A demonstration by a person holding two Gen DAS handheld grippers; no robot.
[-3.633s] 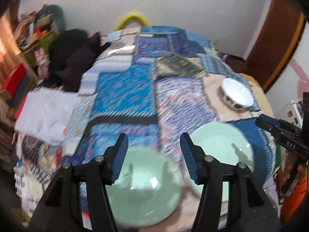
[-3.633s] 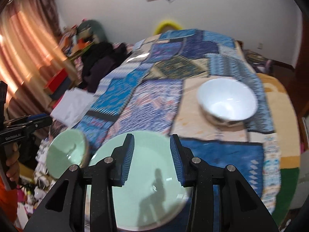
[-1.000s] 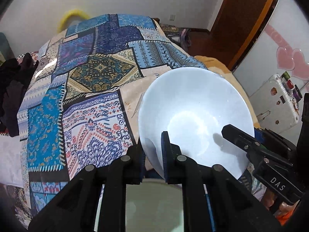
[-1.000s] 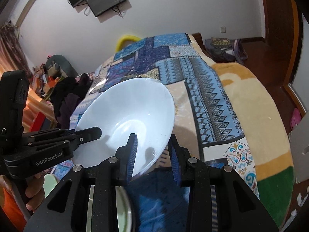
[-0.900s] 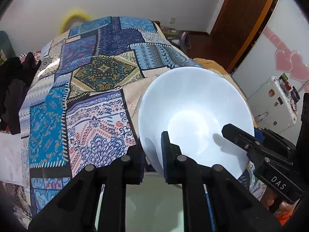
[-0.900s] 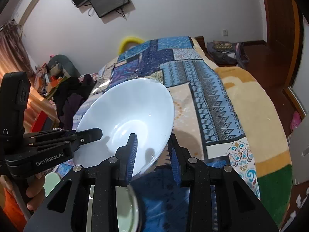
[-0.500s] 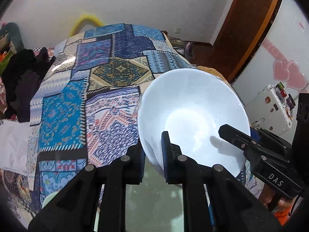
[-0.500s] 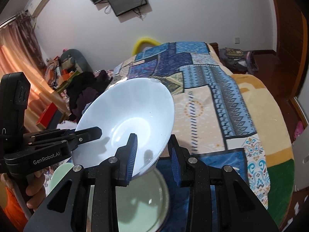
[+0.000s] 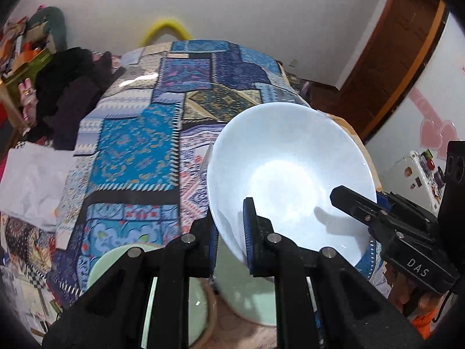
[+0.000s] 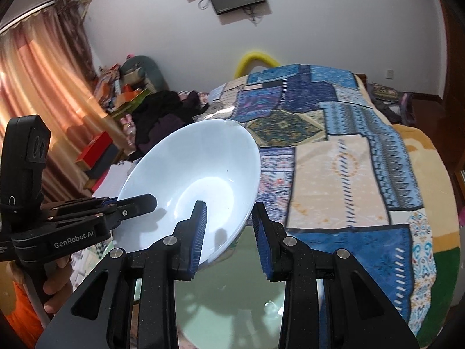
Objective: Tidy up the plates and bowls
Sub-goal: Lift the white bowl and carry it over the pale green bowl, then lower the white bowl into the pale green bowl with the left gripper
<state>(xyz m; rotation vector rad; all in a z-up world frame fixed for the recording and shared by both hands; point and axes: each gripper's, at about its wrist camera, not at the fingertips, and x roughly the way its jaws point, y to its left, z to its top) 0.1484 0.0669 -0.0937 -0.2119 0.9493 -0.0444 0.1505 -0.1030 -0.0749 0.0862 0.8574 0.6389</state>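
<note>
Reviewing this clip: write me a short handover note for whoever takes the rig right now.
Left tool: shut on the white bowl's rim.
Right tool: shut on the opposite rim; the bowl hangs tilted, off the patchwork bedspread.
Below: green plate; small green bowl to its left.
Done: white bowl lifted.
Left: probably set it on the plate, then place the green bowl.

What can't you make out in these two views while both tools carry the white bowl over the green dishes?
- Green plate: right wrist view, mostly hidden by the right tool and cut by the bottom edge.
- Small green bowl: left wrist view, largely behind the left tool.
- White bowl: its underside faces away in both views.
- Left hand: only fingers show, at the frame edge.
</note>
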